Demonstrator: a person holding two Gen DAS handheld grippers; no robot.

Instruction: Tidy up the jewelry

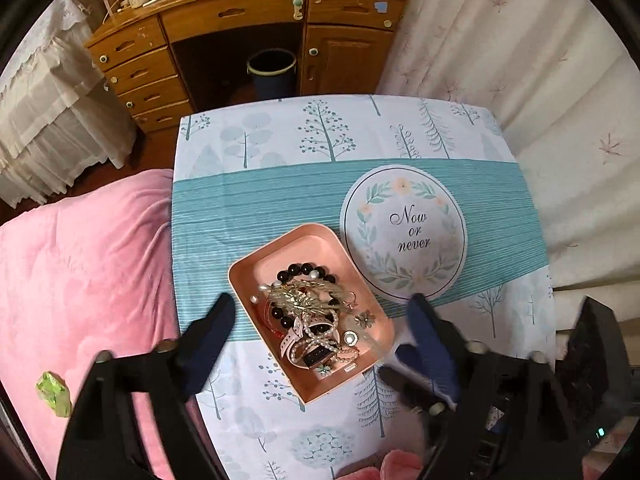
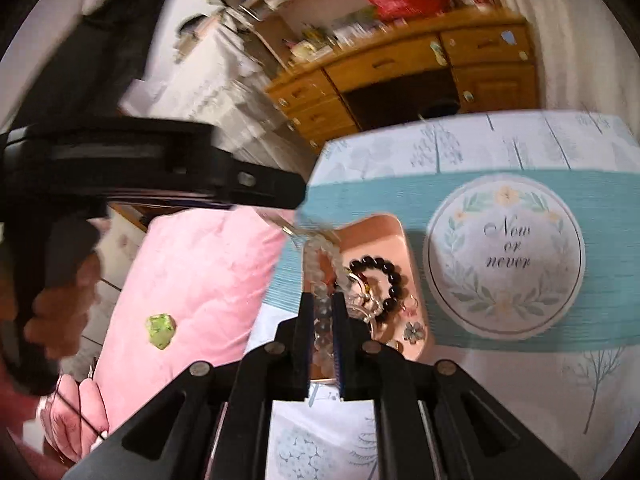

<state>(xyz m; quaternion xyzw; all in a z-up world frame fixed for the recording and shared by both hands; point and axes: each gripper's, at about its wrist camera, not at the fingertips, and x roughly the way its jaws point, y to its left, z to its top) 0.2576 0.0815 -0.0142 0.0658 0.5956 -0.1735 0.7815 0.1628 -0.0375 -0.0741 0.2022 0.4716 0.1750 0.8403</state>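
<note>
A pink tray on the patterned tablecloth holds a tangle of jewelry: a dark bead bracelet, pearl strands, a gold leaf piece, a watch. My left gripper is open, its fingers either side of the tray, above it. My right gripper is shut on a pale bead bracelet, which it holds above the tray's left part; the dark bracelet lies beside it. The round white plate reading "Now or never" has nothing on it.
A pink quilt with a green scrap lies left of the table. A wooden desk and a bin stand behind. A curtain hangs on the right. The plate also shows in the right wrist view.
</note>
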